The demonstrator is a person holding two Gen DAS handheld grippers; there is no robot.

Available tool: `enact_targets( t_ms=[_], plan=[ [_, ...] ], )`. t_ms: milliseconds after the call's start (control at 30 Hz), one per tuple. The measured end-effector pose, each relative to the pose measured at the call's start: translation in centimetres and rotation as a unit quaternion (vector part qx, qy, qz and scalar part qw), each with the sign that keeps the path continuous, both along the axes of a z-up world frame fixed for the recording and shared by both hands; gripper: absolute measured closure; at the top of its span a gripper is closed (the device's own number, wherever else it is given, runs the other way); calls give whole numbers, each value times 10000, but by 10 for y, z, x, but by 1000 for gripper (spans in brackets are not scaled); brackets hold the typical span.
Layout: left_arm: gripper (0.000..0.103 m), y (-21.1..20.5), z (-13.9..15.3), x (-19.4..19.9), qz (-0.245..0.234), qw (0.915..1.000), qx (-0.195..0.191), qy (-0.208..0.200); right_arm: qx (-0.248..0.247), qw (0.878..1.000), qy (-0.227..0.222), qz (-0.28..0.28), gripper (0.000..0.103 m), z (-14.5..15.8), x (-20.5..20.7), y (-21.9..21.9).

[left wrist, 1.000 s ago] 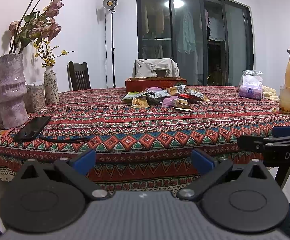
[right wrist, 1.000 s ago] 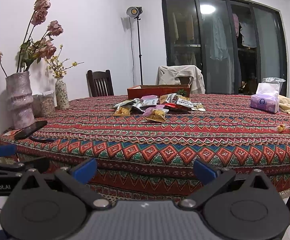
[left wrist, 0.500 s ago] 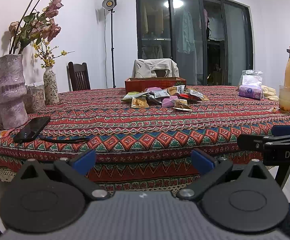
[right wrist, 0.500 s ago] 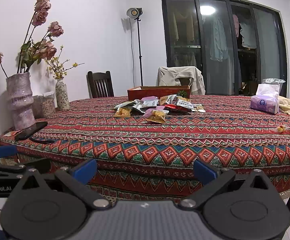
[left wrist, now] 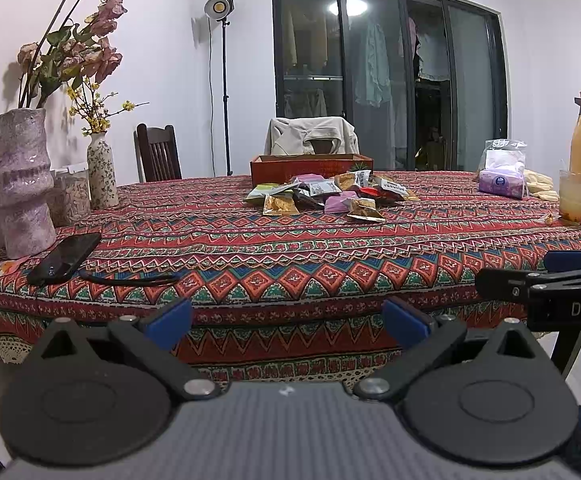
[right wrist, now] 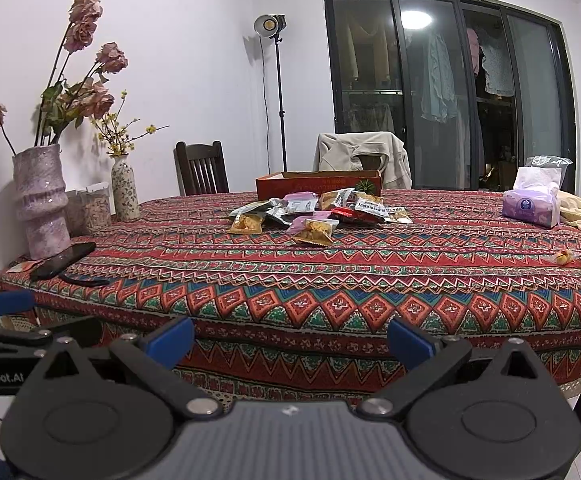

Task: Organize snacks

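Neither the left gripper nor the right gripper has advanced (jaws apart, empty), so the snack packets remain unsorted before the cardboard tray.

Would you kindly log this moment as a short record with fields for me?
Surface: table with patterned cloth
Snacks: loose pile of packets mid-table, none held
Container: red box just behind the pile, open top
Left tool: open, empty, short of the table edge
Right tool: open, empty, short of the table edge
Other items: phone, tissue pack, two vases
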State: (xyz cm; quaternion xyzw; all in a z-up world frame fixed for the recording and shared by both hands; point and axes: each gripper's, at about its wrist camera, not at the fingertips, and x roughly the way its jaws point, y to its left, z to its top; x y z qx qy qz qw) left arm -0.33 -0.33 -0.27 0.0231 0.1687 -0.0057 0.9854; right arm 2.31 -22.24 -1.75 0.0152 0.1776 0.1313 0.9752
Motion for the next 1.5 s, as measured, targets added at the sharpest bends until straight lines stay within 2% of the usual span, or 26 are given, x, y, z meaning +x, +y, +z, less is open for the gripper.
enact_targets(
  t_ms=[700, 933, 1067, 1267, 1400, 1500],
  plan=[
    [0, 0, -3, 2, 6, 10000, 20, 64, 10, 10000, 5, -2, 0, 0, 0, 1],
    [0, 3, 3, 9, 145, 9998, 100, -9, 65, 10000, -42, -54, 0, 6, 4, -4],
    [0, 5, 9, 25, 382, 9987, 315, -149, 27, 9997, -206, -153, 0, 11, 16, -7],
    [0, 13, 24, 61, 651, 9969, 350, -258, -21, 9993, -276, -264, 0, 17, 51, -15],
    [0, 17, 34, 88, 644, 9970, 380, -214, 57, 9987, -363, -364, 0, 31, 78, -25],
    [0, 23, 40, 112, 496, 9981, 353, -30, 136, 9987, -283, -413, 0, 41, 103, -32]
  ],
)
